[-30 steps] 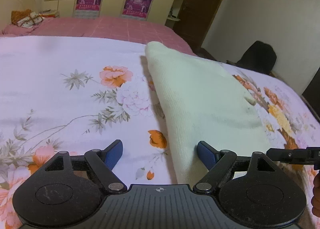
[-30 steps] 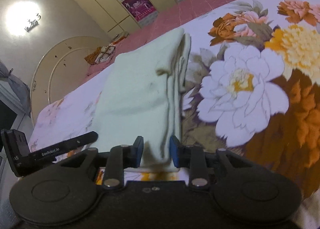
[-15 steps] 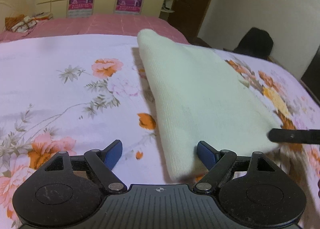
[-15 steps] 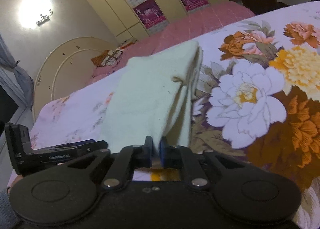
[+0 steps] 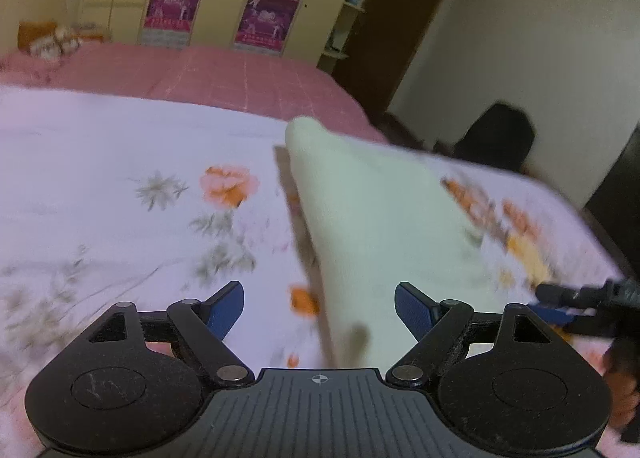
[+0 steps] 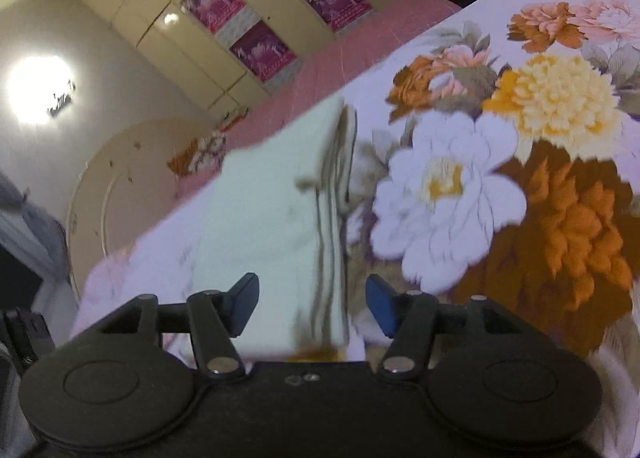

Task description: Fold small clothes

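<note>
Spread over the bed, the floral pink bedsheet (image 5: pixel 100 178) carries your folded pale-green knit garment (image 5: pixel 380 218) near its right edge. Soft, light, floppy: pinch its stacked near corner. Your left gripper (image 5: pixel 319 308) gapes empty; your right gripper (image 6: pixel 312 302), jaws just opened, straddles that corner ungripped.

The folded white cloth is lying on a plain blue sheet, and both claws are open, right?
Not quite. The folded white cloth lies on a flowery sheet, not plain blue, as the right wrist view shows. Both the left claw and right claw are open.
</note>
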A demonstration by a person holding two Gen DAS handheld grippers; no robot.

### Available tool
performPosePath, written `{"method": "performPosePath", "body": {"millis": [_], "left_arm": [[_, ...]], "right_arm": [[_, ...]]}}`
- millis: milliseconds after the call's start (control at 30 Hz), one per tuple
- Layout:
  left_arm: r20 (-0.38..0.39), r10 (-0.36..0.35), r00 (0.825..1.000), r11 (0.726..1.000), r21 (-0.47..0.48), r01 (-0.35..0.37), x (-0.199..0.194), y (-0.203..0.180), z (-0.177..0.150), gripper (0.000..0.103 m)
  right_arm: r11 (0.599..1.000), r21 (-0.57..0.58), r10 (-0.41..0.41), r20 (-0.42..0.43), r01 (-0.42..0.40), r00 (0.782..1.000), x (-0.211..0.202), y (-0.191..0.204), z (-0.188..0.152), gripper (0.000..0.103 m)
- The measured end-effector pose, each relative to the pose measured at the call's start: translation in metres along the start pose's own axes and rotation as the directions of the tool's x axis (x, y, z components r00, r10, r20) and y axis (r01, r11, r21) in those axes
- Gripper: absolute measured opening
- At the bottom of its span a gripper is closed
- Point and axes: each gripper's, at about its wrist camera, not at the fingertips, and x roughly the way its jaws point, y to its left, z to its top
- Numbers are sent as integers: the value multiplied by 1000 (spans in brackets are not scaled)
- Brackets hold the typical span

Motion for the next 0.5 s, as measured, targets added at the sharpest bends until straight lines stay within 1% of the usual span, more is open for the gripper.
{"method": "performPosePath", "body": {"millis": [100,167,233,267,300,333,400,467,500], "left_arm": [[-28,-75,997,991,-117,71,22,16,13,82],[-41,-95,995,983,-159,87,38,24,18,82],[-66,-137,988,972,-200,121,52,30,19,81],[-78,-163,983,966,-215,143,59,31,20,62],[-97,-181,979,962,-227,155,66,32,20,49],[-113,-193,975,958,-237,163,73,32,18,49],[-108,-196,975,958,-233,167,82,27,16,48],[-115,-165,980,971,-193,141,85,15,18,48],[-126,-142,982,981,-153,122,86,7,19,48]], "right_arm": [[1000,8,12,19,-12,1000,12,2,21,59],[1000,5,19,25,-19,1000,23,3,34,59],[1000,2,23,13,-23,1000,39,4,48,59],[1000,0,22,2,-22,1000,46,4,53,59],[1000,-4,21,-9,-21,1000,54,4,57,59],[1000,-9,18,-21,-18,1000,59,4,60,57],[1000,-18,2,-35,-2,999,69,2,65,57],[1000,-13,-6,-42,5,999,74,-1,66,57],[1000,-6,-5,-45,5,999,76,-3,66,57]]}}
